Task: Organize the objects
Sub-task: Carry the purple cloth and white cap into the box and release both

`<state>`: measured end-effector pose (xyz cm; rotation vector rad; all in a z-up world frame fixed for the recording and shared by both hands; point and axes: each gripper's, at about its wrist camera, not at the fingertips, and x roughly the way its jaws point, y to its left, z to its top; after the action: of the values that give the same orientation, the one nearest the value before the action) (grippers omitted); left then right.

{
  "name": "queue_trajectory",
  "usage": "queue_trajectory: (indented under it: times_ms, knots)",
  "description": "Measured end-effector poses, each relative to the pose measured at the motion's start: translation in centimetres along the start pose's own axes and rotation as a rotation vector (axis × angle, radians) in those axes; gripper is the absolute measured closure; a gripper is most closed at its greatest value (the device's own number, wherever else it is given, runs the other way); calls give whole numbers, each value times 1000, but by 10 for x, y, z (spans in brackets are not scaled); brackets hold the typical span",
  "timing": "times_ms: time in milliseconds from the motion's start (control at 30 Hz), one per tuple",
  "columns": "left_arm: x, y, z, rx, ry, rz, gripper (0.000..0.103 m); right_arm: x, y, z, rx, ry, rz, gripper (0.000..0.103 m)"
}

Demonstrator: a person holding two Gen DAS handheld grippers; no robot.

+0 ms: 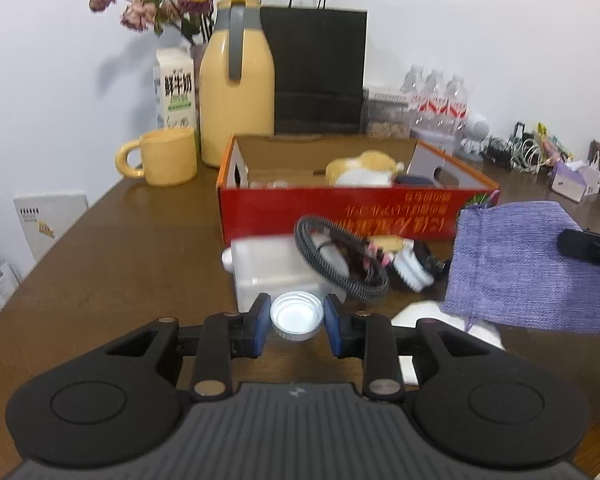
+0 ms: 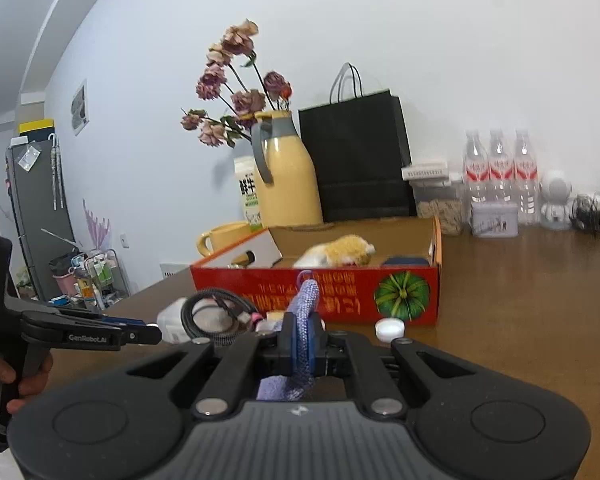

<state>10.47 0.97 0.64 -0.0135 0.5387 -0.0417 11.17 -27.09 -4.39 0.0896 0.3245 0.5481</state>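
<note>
Jaws of the left gripper (image 1: 297, 319) pinch a white bottle cap (image 1: 297, 316); the right gripper (image 2: 303, 346) is clamped on a purple pouch (image 2: 306, 320). Red box (image 1: 340, 210) at frame centre already holds a plush toy (image 1: 364, 168); cable (image 1: 336, 264), brush and jug await on the tabletop (image 1: 120, 260).

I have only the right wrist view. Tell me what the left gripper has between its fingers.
Observer: The left gripper is shut on a white ribbed plastic bottle cap, with the cap's open side facing the camera.
Operator: Describe my cloth from that side.
Observer: The purple knitted drawstring pouch hangs flat from the right gripper, in front of the right end of the red cardboard box.
Operator: Say what lies by the coiled cable.
Observer: A white-bristled brush lies just right of the black braided cable.
</note>
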Motion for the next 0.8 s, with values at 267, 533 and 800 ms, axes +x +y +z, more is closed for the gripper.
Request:
queue_trajectory:
  times_ms: [267,533,800]
  knots:
    - [-5,-6,32,13,-98,-27,73,3,18,38,-67,-77,17,99]
    - [12,-8,69,11,-167,-50,73,39,20,79,-77,-121,-3,99]
    - [50,-4,104,-9,-195,-58,73,101,-3,101,-6,-116,-44,99]
